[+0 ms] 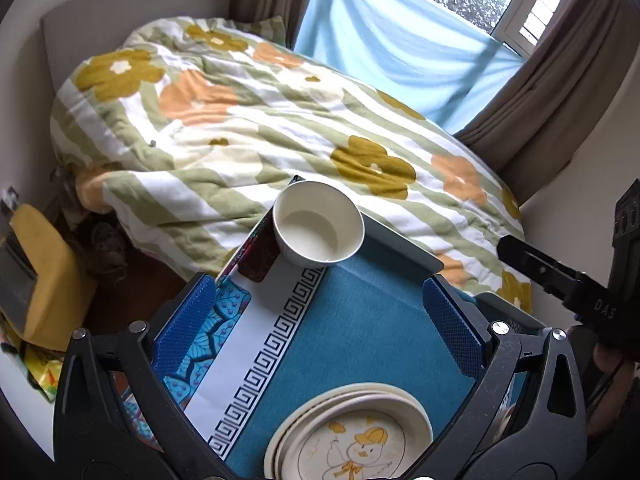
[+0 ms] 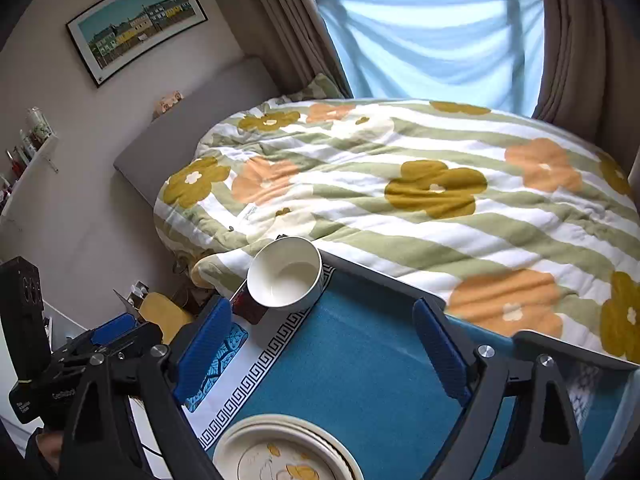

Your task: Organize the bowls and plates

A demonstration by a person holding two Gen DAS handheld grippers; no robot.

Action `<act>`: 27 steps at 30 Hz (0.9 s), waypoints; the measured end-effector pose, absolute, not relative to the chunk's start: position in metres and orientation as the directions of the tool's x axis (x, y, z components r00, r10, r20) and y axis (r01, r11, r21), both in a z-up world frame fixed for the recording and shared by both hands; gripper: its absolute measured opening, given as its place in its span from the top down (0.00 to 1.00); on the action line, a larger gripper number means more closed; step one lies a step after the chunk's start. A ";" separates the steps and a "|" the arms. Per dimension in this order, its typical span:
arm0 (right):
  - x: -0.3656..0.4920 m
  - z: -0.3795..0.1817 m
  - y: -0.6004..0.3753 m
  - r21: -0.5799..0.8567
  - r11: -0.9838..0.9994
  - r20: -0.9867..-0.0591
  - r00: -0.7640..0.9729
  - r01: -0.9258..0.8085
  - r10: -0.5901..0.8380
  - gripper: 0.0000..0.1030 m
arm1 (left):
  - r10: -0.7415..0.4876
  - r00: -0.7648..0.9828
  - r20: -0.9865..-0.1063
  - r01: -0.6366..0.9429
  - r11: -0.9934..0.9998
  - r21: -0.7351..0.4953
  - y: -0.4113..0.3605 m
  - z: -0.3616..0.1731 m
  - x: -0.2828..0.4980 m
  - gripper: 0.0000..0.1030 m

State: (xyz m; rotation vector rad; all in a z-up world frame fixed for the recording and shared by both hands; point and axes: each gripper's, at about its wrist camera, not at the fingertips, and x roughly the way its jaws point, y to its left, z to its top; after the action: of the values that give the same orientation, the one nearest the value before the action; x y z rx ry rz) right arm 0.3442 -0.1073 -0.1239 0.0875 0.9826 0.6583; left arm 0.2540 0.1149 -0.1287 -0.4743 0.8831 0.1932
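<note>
A white bowl [image 1: 319,224] [image 2: 285,273] stands upright and empty at the far corner of a small table covered with a blue cloth [image 1: 348,320] [image 2: 352,364]. A stack of cream plates [image 1: 352,436] [image 2: 280,450] with a yellow duck drawing lies at the table's near edge. My left gripper [image 1: 320,320] hovers open above the cloth between bowl and plates, nothing between its blue pads [image 1: 188,320]. My right gripper [image 2: 320,352] also stands open and empty over the cloth. The other gripper shows at the edge of each view: the right one [image 1: 568,288], the left one [image 2: 92,356].
A bed with a flowered, green-striped quilt [image 1: 260,120] [image 2: 420,200] lies right behind the table. A yellow cushion [image 1: 44,272] and clutter sit on the floor at the left. A window with a light blue cloth [image 2: 432,40] and brown curtains is behind the bed.
</note>
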 end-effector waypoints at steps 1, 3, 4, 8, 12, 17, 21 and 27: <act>0.354 -0.136 -0.097 0.366 0.805 -0.755 0.358 -0.468 0.550 0.12 | -0.065 0.610 -0.790 -0.355 0.868 -0.346 0.123 -0.142 0.266 0.11; 0.371 -0.162 -0.080 0.391 0.804 -0.774 0.313 -0.447 0.550 0.13 | -0.134 0.576 -0.807 -0.366 0.840 -0.401 0.136 -0.169 0.286 0.23; 0.378 -0.174 -0.073 0.407 0.802 -0.781 0.290 -0.436 0.554 0.14 | -0.163 0.561 -0.811 -0.371 0.826 -0.423 0.143 -0.182 0.296 0.26; 0.398 -0.213 -0.049 0.438 0.797 -0.809 0.204 -0.416 0.551 0.36 | -0.220 0.514 -0.829 -0.389 0.802 -0.454 0.157 -0.225 0.328 0.38; 0.409 -0.238 -0.033 0.463 0.789 -0.818 0.149 -0.403 0.556 0.46 | -0.249 0.482 -0.840 -0.387 0.799 -0.459 0.162 -0.250 0.350 0.43; 0.420 -0.254 -0.022 0.479 0.782 -0.818 0.119 -0.398 0.562 0.55 | -0.260 0.461 -0.848 -0.395 0.796 -0.459 0.169 -0.267 0.363 0.59; 0.425 -0.263 -0.016 0.484 0.784 -0.823 0.103 -0.388 0.559 0.77 | -0.234 0.452 -0.861 -0.398 0.811 -0.429 0.172 -0.274 0.368 0.75; 0.425 -0.265 -0.016 0.473 0.793 -0.826 0.119 -0.385 0.551 0.83 | -0.206 0.465 -0.861 -0.383 0.830 -0.406 0.172 -0.274 0.366 0.79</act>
State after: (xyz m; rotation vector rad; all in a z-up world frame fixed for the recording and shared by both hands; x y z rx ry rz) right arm 0.4246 -0.0158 -0.2650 0.1549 1.2798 0.6879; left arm 0.3661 0.1721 -0.2738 -0.6130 1.1003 0.1172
